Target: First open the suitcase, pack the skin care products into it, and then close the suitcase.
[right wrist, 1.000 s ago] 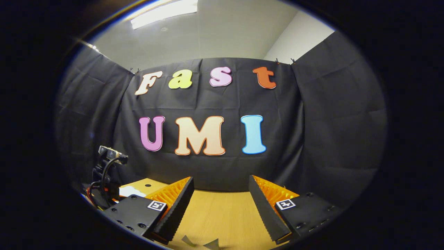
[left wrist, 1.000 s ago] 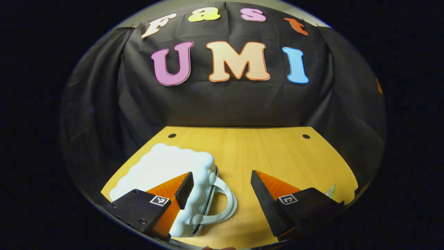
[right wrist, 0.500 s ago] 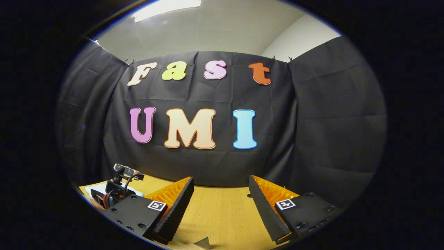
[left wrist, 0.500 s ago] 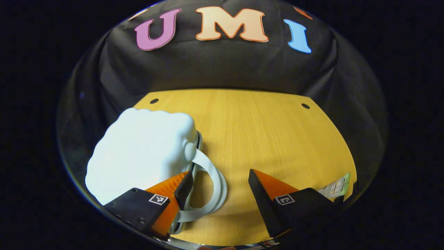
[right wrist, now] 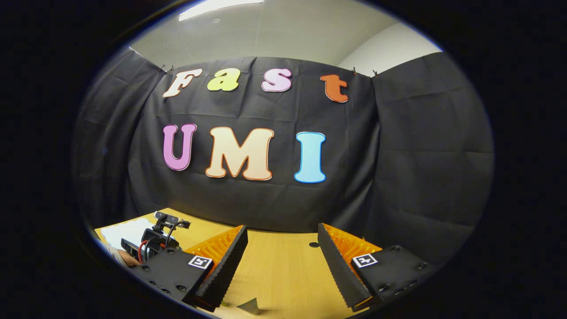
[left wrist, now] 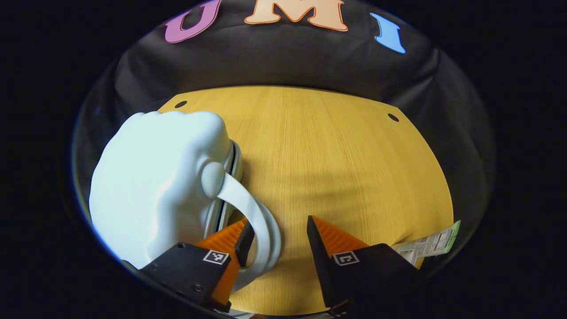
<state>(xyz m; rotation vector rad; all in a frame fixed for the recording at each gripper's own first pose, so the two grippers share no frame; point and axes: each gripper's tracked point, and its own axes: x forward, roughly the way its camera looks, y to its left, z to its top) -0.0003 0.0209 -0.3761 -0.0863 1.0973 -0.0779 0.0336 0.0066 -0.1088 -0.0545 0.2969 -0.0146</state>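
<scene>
hovering left gripper (left wrist: 277,232) open beside closed suitcase (left wrist: 155,186) handle (left wrist: 257,221).

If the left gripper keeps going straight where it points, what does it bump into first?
Probably the bare wooden table. The left gripper points down at it, fingers open. The white suitcase sits off to one side, though its handle curves right beside one finger, so depth is uncertain.

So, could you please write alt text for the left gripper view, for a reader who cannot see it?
A closed white suitcase lies on a wooden table, its looped handle reaching between the open fingers of the left hand-held gripper. A printed packet pokes out at the table's right edge.
</scene>
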